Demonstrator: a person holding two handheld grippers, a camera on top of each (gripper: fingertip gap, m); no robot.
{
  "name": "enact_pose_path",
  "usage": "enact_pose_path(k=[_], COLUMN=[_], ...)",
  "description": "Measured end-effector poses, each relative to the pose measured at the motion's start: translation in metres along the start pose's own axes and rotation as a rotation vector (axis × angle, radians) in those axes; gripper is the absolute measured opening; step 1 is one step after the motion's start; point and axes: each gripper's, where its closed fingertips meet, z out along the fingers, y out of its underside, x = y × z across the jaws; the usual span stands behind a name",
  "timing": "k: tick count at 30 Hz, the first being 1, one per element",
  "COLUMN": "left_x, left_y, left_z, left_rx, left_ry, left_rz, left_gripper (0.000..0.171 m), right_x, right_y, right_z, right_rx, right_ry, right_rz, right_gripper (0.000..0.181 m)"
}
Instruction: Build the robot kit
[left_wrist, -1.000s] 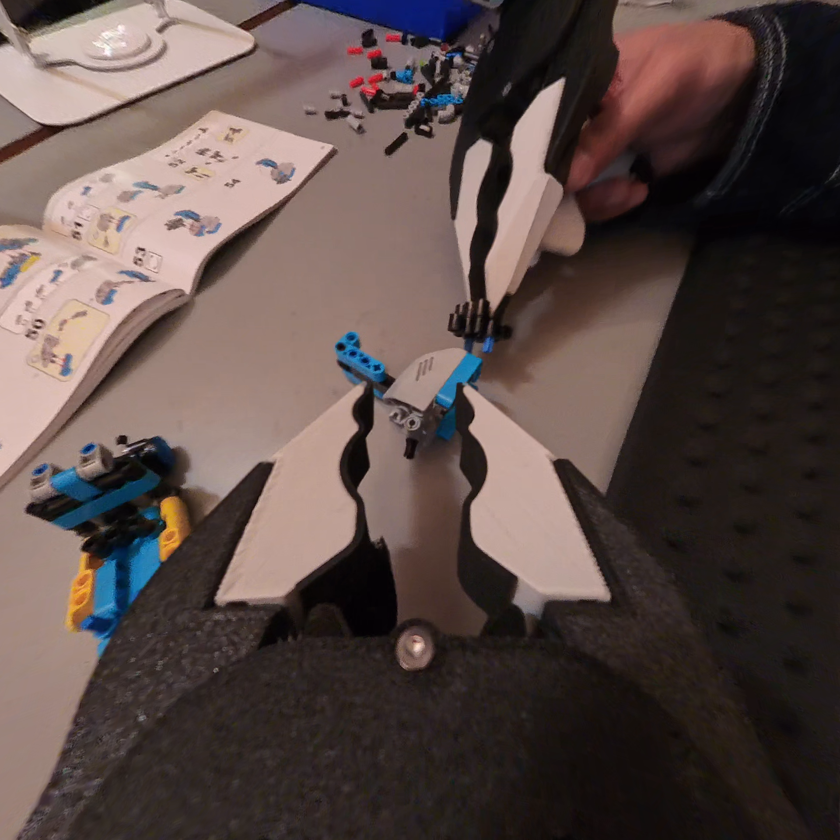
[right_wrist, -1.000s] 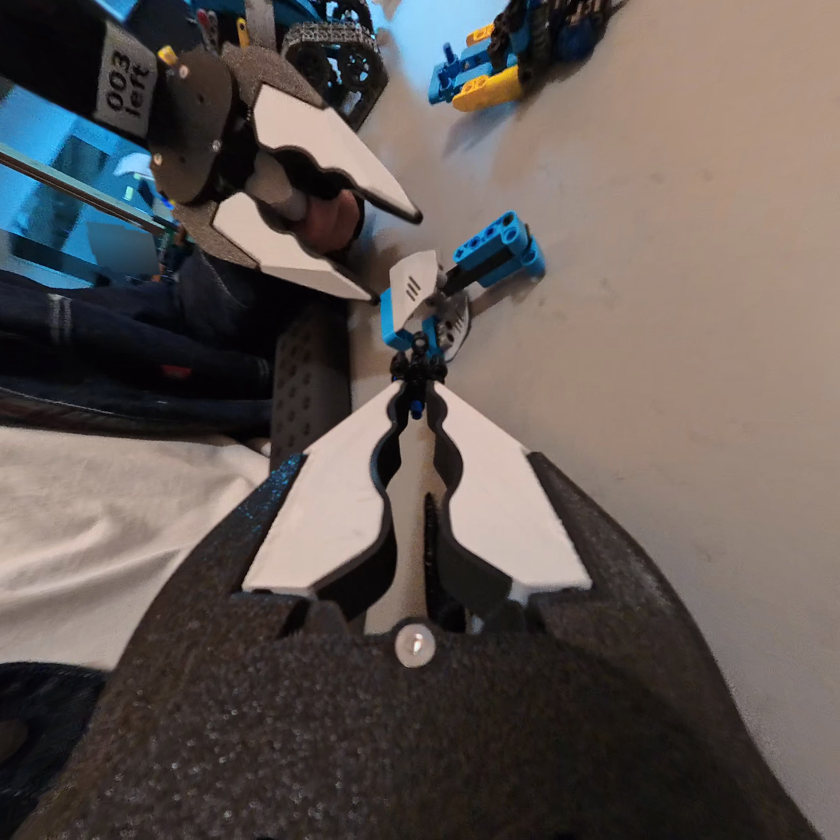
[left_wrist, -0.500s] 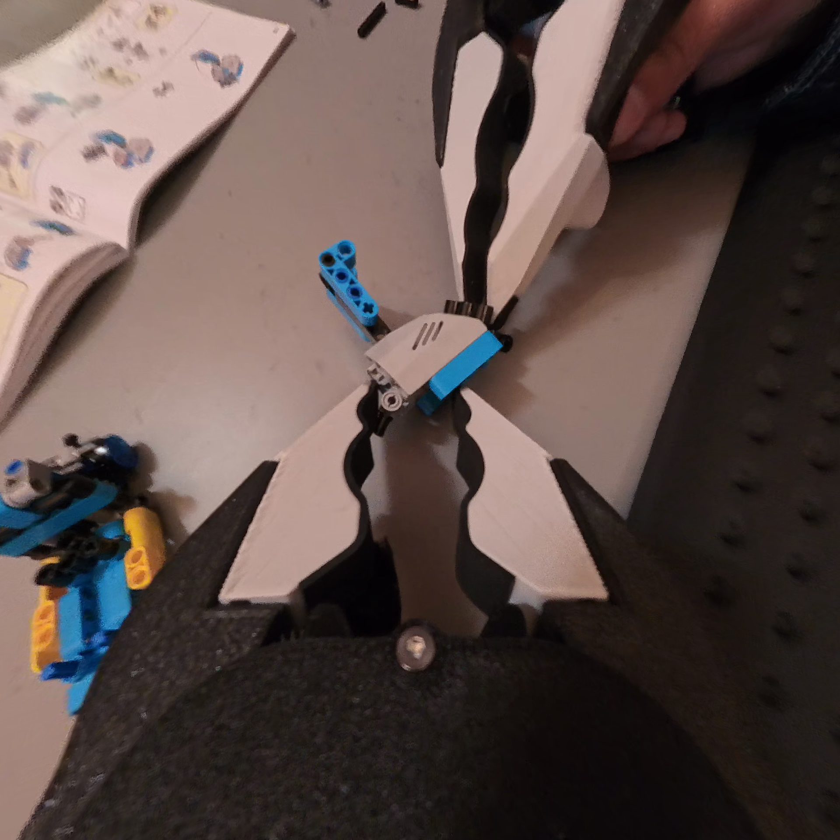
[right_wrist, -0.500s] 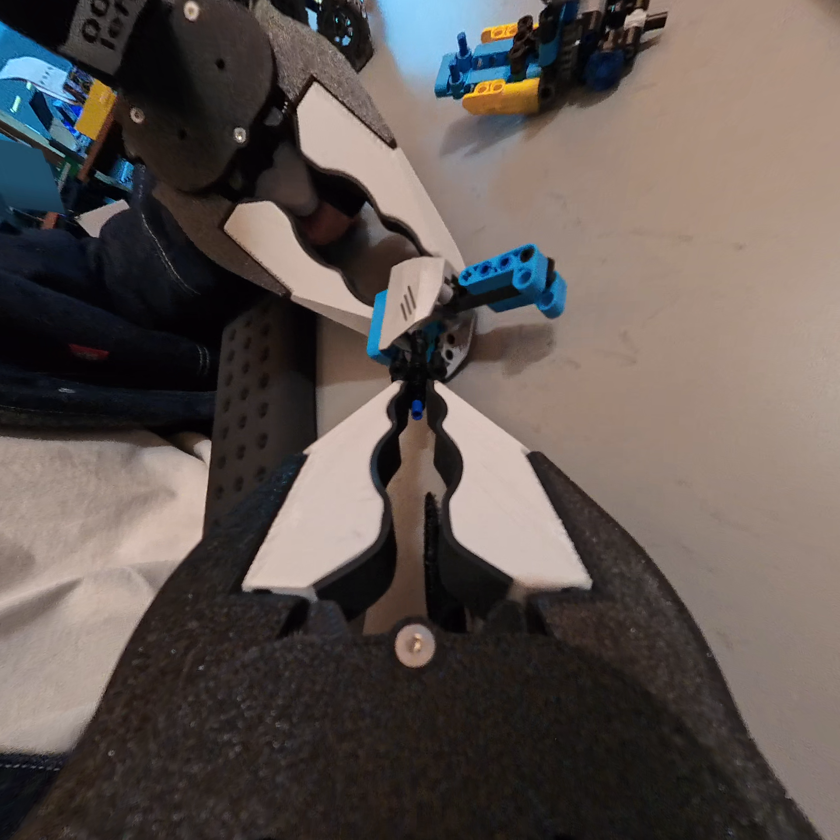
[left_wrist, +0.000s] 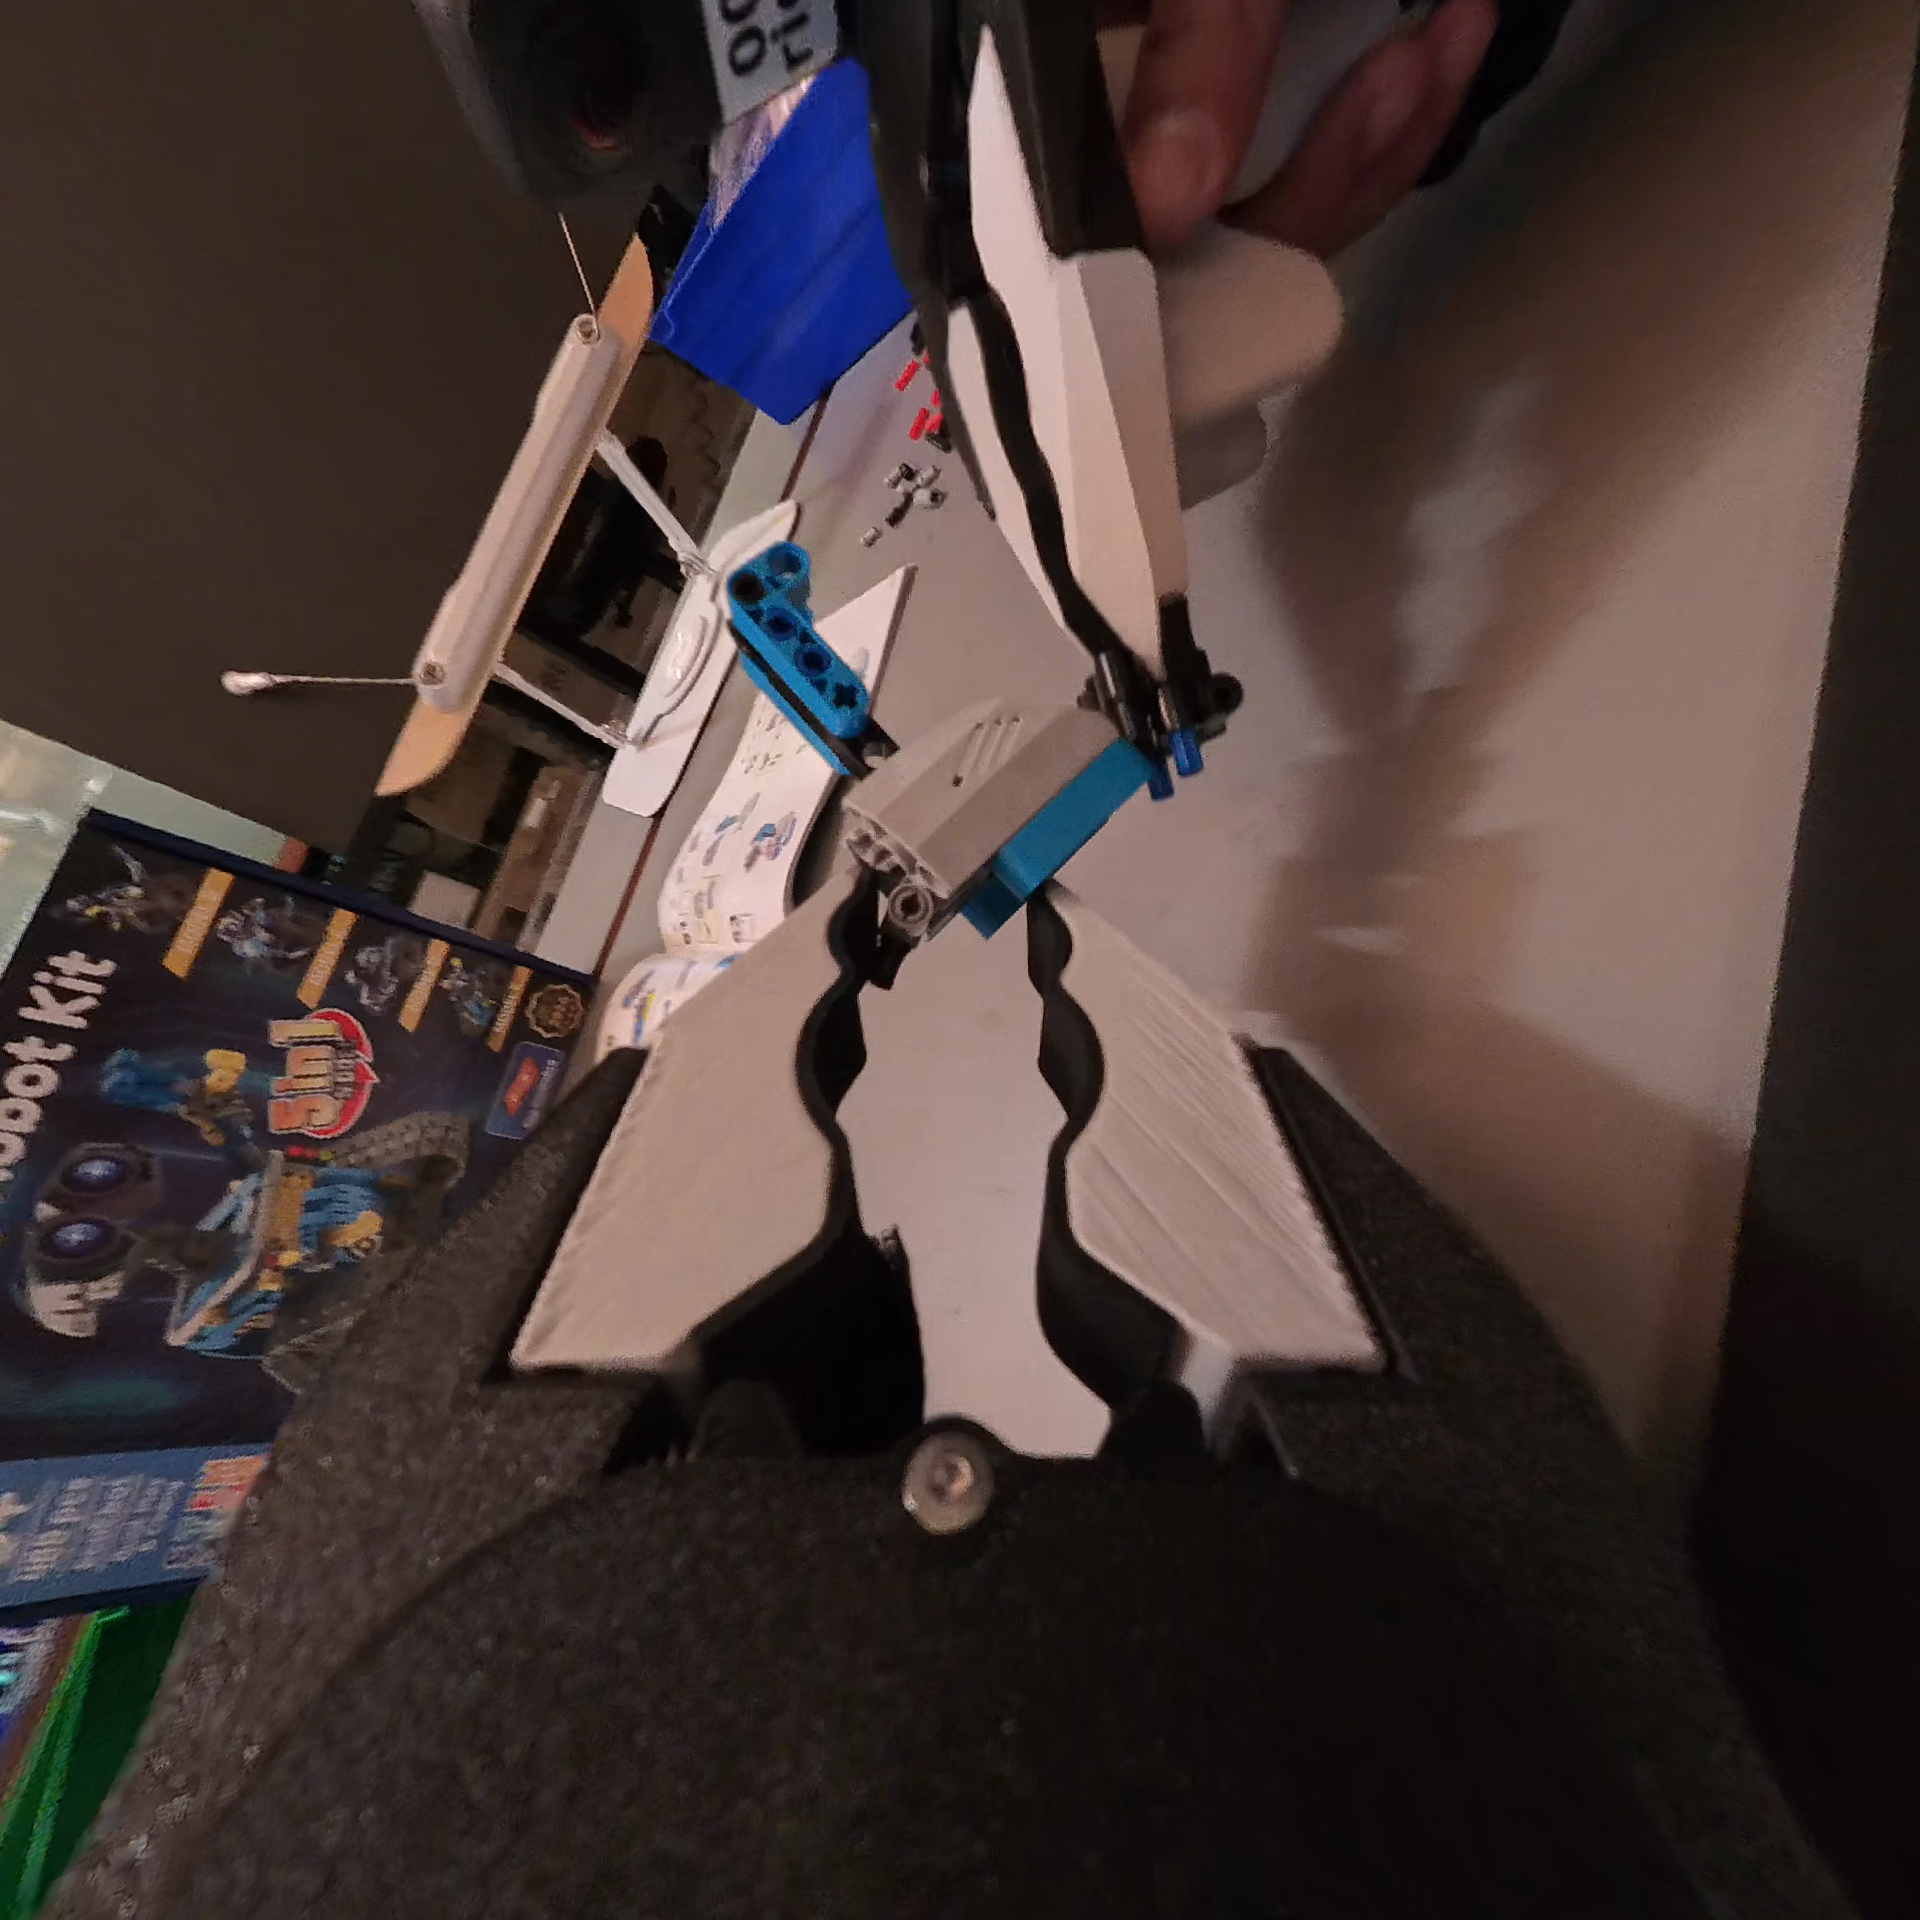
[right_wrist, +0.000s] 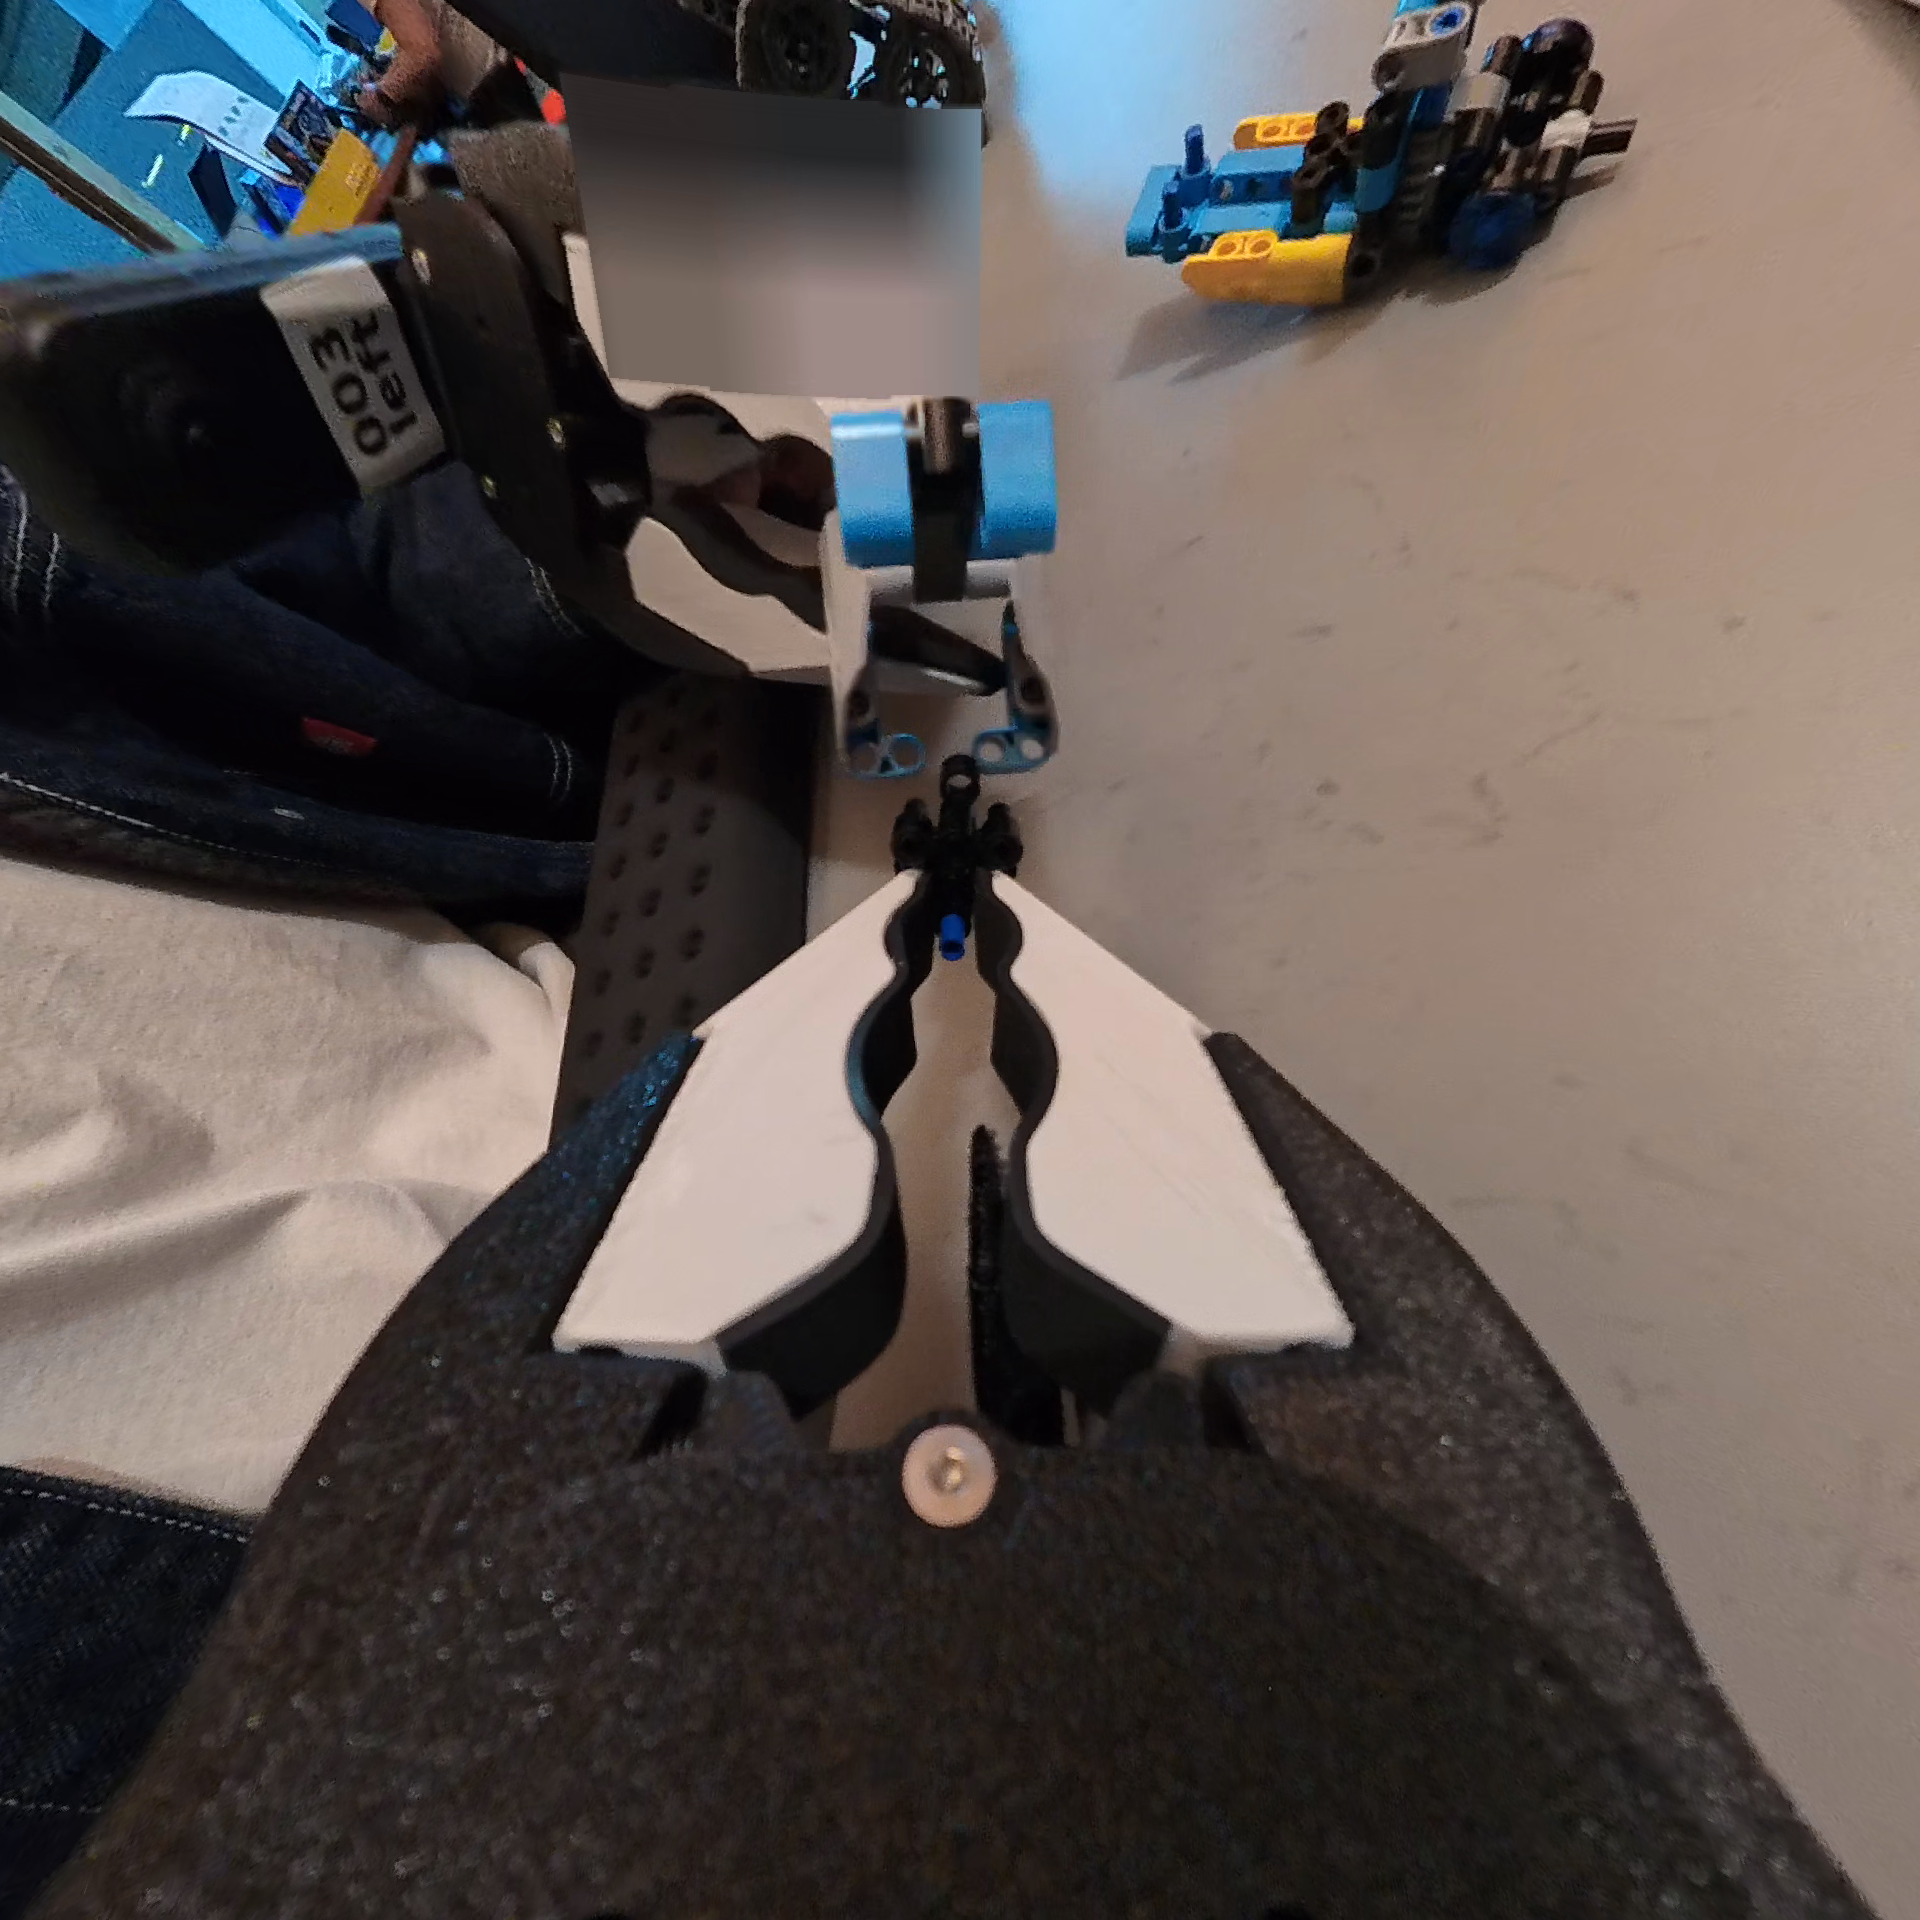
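The left gripper (left_wrist: 951, 914) grips a small grey and blue brick assembly (left_wrist: 997, 821) between its white fingertips, jaws parted only as far as the piece is wide, lifted clear of the grey table (left_wrist: 1455, 935). A blue perforated beam (left_wrist: 795, 649) sticks out of the assembly on a black axle. The right gripper (right_wrist: 951, 904) is pinched nearly closed on a small black connector piece (right_wrist: 951, 831) with a blue pin, and in the left wrist view this piece touches the blue end of the assembly; in the right wrist view a narrow gap shows between them, so contact is uncertain. The table's near edge runs beside a dark perforated mat (right_wrist: 686, 883), and open table lies to the right of the grippers. Well apart on it sits a blue, yellow and black brick model (right_wrist: 1371, 197). Farther off lie an open instruction booklet (left_wrist: 748, 831), scattered small red and black pieces (left_wrist: 920, 436), a blue bin (left_wrist: 790, 270) and a printed kit box (left_wrist: 229, 1143). The fingers are smooth white plastic with wavy black inner pads, set in rough black foam bodies. A lettered tag (right_wrist: 358, 384) sits on the left gripper's body
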Motion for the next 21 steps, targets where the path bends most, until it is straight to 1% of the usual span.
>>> enact_pose_path(k=[2, 4, 6, 10, 14, 18, 21], left_x=[0.001, 0.003, 0.004, 0.003, 0.001, 0.006, 0.008], left_y=[0.000, -0.004, -0.010, -0.009, -0.015, -0.015, -0.015], left_z=[0.001, 0.002, 0.002, 0.002, 0.001, 0.003, 0.004], left_rx=[-0.006, 0.002, 0.021, 0.010, 0.022, 0.023, 0.019], left_ry=[-0.017, -0.035, -0.046, -0.071, -0.105, -0.087, -0.086], left_rz=[0.064, 0.118, 0.143, 0.200, 0.233, 0.246, 0.266], left_gripper=[0.028, 0.028, 0.028, 0.028, 0.028, 0.027, 0.027], right_x=[-0.003, -0.001, -0.001, -0.002, -0.004, -0.003, -0.001], right_y=[0.002, 0.004, 0.005, 0.002, -0.002, 0.003, 0.003], right_z=[-0.002, -0.001, 0.001, -0.006, -0.008, -0.007, -0.008], right_rx=[-0.014, -0.036, -0.050, -0.044, -0.039, -0.072, -0.091], right_ry=[0.004, 0.045, 0.056, 0.104, 0.138, 0.161, 0.223], right_rz=[-0.028, -0.067, -0.073, -0.147, -0.206, -0.249, -0.336], right_gripper=[0.006, 0.006, 0.006, 0.006, 0.006, 0.006, 0.007])
